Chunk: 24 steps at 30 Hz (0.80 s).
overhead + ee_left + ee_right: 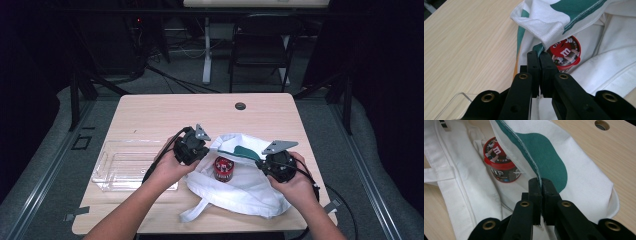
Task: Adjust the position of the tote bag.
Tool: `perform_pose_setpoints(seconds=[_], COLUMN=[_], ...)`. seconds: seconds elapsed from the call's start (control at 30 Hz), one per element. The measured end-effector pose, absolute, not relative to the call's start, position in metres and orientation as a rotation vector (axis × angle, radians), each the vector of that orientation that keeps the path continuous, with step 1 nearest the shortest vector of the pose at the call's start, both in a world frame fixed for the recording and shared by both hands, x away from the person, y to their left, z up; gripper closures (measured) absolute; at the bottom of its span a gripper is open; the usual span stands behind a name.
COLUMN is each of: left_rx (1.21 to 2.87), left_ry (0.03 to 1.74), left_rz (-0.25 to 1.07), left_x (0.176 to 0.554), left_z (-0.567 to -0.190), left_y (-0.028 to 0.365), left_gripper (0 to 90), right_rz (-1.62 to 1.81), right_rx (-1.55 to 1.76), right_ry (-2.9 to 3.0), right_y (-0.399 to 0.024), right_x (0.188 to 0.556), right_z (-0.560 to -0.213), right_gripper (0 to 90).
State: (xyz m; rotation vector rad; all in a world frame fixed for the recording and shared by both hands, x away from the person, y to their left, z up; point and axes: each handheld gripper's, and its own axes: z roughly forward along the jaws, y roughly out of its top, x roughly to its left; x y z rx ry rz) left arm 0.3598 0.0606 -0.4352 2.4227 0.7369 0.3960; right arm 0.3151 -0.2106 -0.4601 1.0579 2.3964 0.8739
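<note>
- Left gripper (196, 150) clamps the white-and-green tote bag's (250, 187) rim.
- Right gripper (274, 161) pinches the same rim opposite.
- M&M's candy tub (223, 169) stands upright inside the bag, on the wooden table (165, 112), beside a clear plastic tray (117, 167).

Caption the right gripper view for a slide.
Right gripper pinching the green-printed rim of a white tote bag, red candy tub standing beside it.

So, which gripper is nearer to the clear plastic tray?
Left. The left gripper is shut on the bag's rim just beside the clear plastic tray. The right gripper pinches the opposite rim, beyond the red candy tub.
</note>
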Motion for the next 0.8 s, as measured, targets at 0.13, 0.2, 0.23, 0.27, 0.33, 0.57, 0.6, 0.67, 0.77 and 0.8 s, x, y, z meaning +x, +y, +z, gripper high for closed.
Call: perform_pose_setpoints(seconds=[0.13, 0.2, 0.23, 0.27, 0.33, 0.57, 0.6, 0.67, 0.77, 0.8], left_rx=[2.42, 2.419, 2.421, 2.421, 2.42, 2.423, 2.422, 2.417, 2.41, 2.412], left_ry=[0.741, 0.749, 0.751, 0.751, 0.756, 0.768, 0.771, 0.78, 0.787, 0.789], left_rz=[0.398, 0.401, 0.398, 0.398, 0.398, 0.402, 0.399, 0.397, 0.395, 0.4], left_x=[0.361, 0.363, 0.364, 0.364, 0.365, 0.368, 0.368, 0.37, 0.371, 0.372], left_z=[-0.436, -0.435, -0.435, -0.435, -0.435, -0.433, -0.433, -0.434, -0.434, -0.434], left_y=[0.061, 0.061, 0.061, 0.061, 0.061, 0.061, 0.061, 0.062, 0.062, 0.062], left_gripper=[88.4, 88.4, 88.4, 88.3, 88.3, 88.3, 88.3, 88.3, 88.4, 88.4], right_rz=[0.864, 0.858, 0.854, 0.857, 0.852, 0.837, 0.842, 0.845, 0.845, 0.852], right_rx=[1.06, 1.066, 1.06, 1.065, 1.065, 1.068, 1.066, 1.069, 1.073, 1.078], right_ry=[2.395, 2.393, 2.396, 2.393, 2.394, 2.394, 2.397, 2.402, 2.4, 2.397], right_y=[-0.21, -0.209, -0.209, -0.208, -0.208, -0.206, -0.206, -0.206, -0.206, -0.206], right_x=[0.317, 0.319, 0.32, 0.32, 0.321, 0.324, 0.325, 0.326, 0.327, 0.328], right_z=[-0.459, -0.457, -0.457, -0.456, -0.455, -0.452, -0.451, -0.45, -0.449, -0.448], right_gripper=[87.7, 87.7, 87.7, 87.7, 87.7, 87.7, 87.7, 87.7, 87.7, 87.7])
